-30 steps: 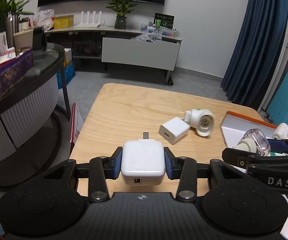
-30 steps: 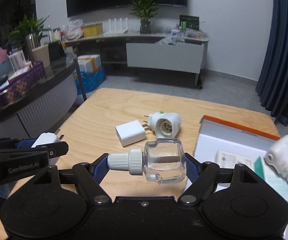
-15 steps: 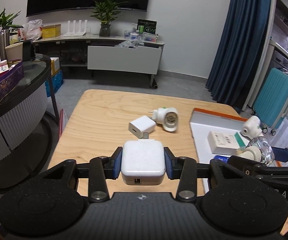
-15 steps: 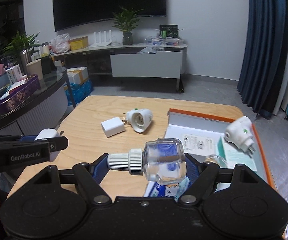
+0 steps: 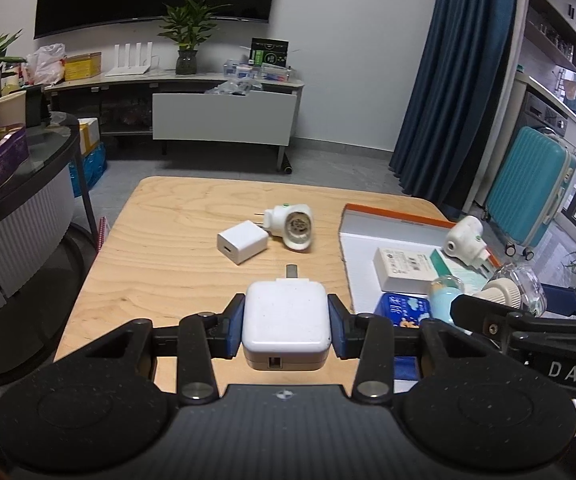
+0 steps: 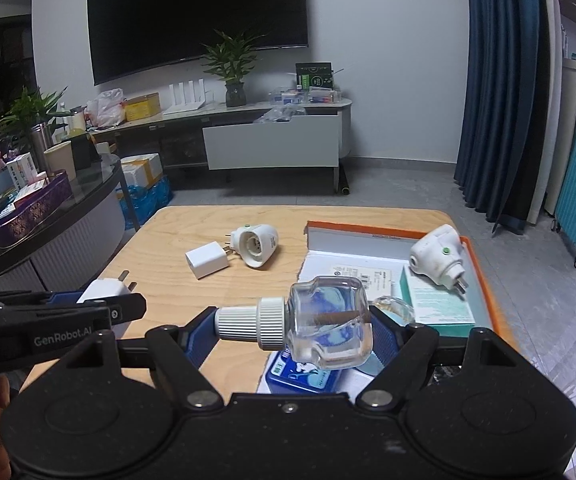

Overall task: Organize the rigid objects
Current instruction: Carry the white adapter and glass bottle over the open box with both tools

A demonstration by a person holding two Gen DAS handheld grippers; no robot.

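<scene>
Chargers first — in the left wrist view your left gripper (image 5: 286, 322) is clamping a white square charger (image 5: 286, 325) between its blue pads, tilted down over the wooden table (image 5: 160, 272). A smaller white charger (image 5: 242, 242) is lying beside a plug-in socket adapter (image 5: 292, 227) mid-table.

In the right wrist view your right gripper (image 6: 293, 330) is squeezing a clear bottle (image 6: 319, 326) sideways — hovering over the orange-rimmed tray (image 6: 483, 280) at the table's right side.

Dim indoor light, fisheye-bent edges
</scene>
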